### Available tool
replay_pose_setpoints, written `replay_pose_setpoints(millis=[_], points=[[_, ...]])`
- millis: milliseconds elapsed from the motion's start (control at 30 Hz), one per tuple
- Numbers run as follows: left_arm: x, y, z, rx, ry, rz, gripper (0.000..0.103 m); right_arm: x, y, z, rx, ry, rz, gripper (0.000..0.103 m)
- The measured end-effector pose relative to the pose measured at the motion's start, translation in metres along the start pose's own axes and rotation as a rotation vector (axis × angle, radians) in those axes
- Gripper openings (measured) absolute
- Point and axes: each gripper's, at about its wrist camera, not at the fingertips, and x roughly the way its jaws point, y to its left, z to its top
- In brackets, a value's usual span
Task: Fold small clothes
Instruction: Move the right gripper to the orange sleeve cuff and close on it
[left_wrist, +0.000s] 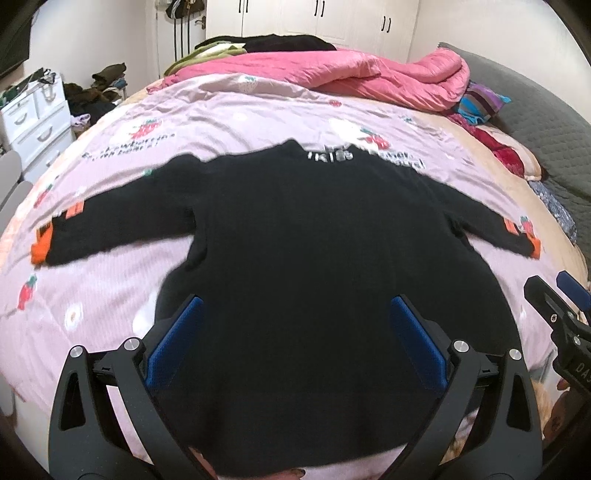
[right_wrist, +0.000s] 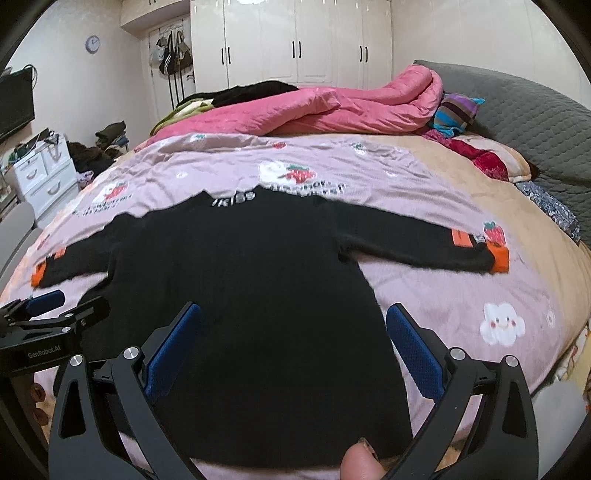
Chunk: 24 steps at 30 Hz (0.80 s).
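A small black sweater lies flat on the pink strawberry-print bedsheet, collar away from me. Both sleeves are spread out sideways, ending in orange cuffs. My left gripper hovers open over the lower left part of the sweater's body, with nothing between its blue pads. My right gripper is open over the lower right part, also holding nothing. Each gripper shows at the edge of the other's view, the right gripper and the left gripper. A fingertip shows at the bottom.
A crumpled pink quilt and dark clothes lie at the far side of the bed. A striped pillow rests against the grey headboard on the right. White drawers and a clothes pile stand at the left.
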Motion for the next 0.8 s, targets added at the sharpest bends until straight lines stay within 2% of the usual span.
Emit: replay_pose_setpoints(millis=[300, 800], points=[[0.014, -0.006, 0.050, -0.010, -0.030, -0.038, 0.094, 0.013, -0.008, 0.040, 0.044, -0.043, 0.005, 0.099], [0.053, -0.006, 0.102, -0.030, -0.014, -0.067, 0.094, 0.040, -0.030, 0.100, 0.125, -0.086, -0.024, 0.099]])
